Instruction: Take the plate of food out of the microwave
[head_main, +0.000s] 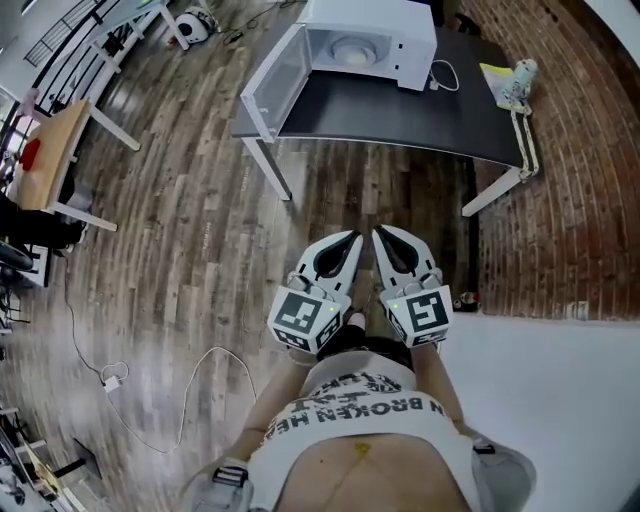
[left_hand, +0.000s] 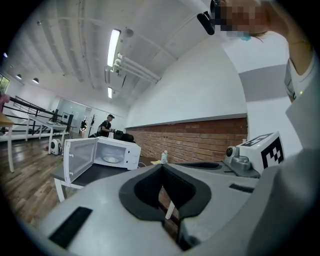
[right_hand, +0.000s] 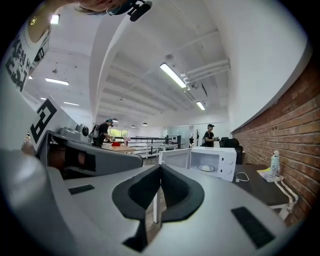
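A white microwave (head_main: 370, 40) stands on a black table (head_main: 400, 115) far ahead, its door (head_main: 272, 80) swung open to the left. A pale plate (head_main: 352, 50) lies inside; what is on it is too small to tell. The left gripper view shows the microwave (left_hand: 102, 154) and plate (left_hand: 111, 160) in the distance, as does the right gripper view: microwave (right_hand: 212, 161), plate (right_hand: 206, 168). My left gripper (head_main: 354, 240) and right gripper (head_main: 381, 233) are held side by side close to the body, well short of the table. Both are shut with nothing between the jaws.
On the table's right end stand a small bottle (head_main: 520, 76) and a yellow sheet (head_main: 497, 74); a white cable (head_main: 445, 75) runs from the microwave. A brick wall (head_main: 560, 180) runs along the right. A wooden table (head_main: 50, 155) stands left, with a cable (head_main: 115, 378) on the floor.
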